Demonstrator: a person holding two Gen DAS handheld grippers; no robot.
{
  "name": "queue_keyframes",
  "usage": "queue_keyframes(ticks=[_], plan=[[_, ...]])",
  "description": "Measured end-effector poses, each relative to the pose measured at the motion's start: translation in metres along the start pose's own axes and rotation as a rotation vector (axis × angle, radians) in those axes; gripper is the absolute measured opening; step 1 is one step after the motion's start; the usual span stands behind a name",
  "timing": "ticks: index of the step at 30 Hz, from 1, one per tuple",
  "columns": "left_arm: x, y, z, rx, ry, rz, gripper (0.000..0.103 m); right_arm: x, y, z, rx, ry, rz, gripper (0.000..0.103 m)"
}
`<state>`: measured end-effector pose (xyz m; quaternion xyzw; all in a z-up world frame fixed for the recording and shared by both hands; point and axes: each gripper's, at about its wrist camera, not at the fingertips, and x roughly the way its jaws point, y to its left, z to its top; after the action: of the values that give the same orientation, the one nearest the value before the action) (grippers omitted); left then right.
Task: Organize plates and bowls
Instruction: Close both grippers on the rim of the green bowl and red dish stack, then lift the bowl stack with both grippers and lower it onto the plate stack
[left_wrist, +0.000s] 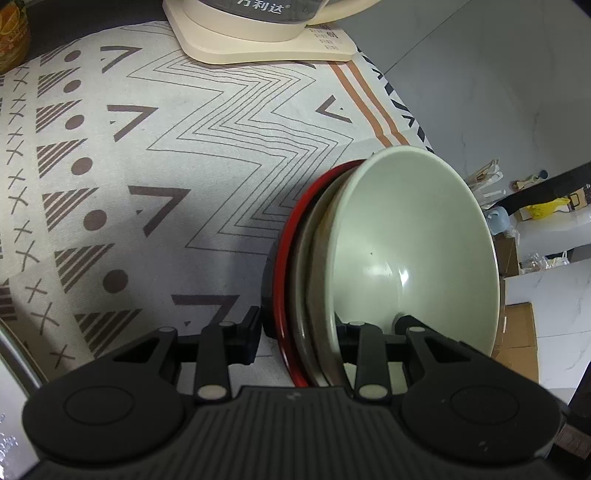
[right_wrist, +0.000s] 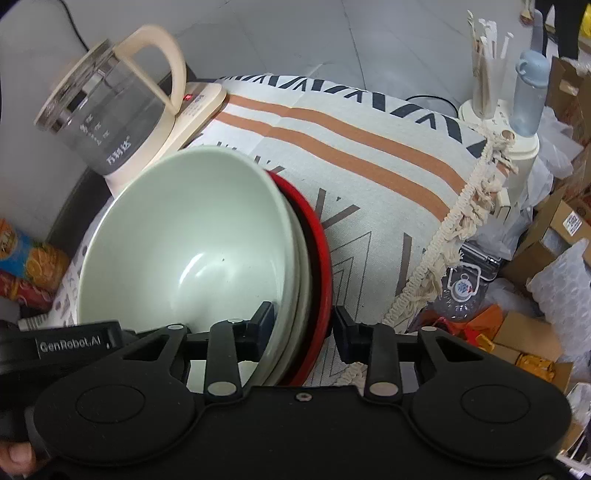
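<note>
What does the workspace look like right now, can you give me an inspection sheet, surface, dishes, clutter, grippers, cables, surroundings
Surface: patterned tablecloth with a fringed edge.
Job's things: pale green bowl nested in a grey dish and a red plate, the stack held tilted on edge.
Clutter: glass kettle on its cream base, snack packets.
Grippers: left gripper and right gripper each have fingers on both sides of the stack's rim.
Cables: dark cord behind the table.
Surroundings: blue bottle, cardboard boxes, marble wall.
</note>
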<state>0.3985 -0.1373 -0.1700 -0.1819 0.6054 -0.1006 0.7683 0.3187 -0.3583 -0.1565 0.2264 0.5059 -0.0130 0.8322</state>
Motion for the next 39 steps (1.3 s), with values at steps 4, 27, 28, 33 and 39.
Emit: queue_keyframes(ticks=[4, 27, 28, 33, 39], plan=[[-0.002, 0.002, -0.003, -0.013, -0.009, -0.007, 0.032, -0.002, 0.000, 0.002, -0.024, 0.000, 0.011, 0.032], [-0.073, 0.013, -0.027, -0.258, -0.262, 0.074, 0.032, -0.021, 0.047, 0.026, -0.309, 0.006, 0.190, 0.031], [-0.077, 0.015, -0.031, -0.275, -0.276, 0.078, 0.032, -0.021, 0.050, 0.027, -0.320, 0.010, 0.204, 0.031], [-0.092, 0.025, -0.051, -0.369, -0.342, 0.107, 0.032, -0.023, 0.070, 0.028, -0.424, 0.024, 0.261, 0.031], [-0.115, 0.036, -0.078, -0.479, -0.422, 0.171, 0.032, -0.021, 0.093, 0.021, -0.540, 0.058, 0.340, 0.031]])
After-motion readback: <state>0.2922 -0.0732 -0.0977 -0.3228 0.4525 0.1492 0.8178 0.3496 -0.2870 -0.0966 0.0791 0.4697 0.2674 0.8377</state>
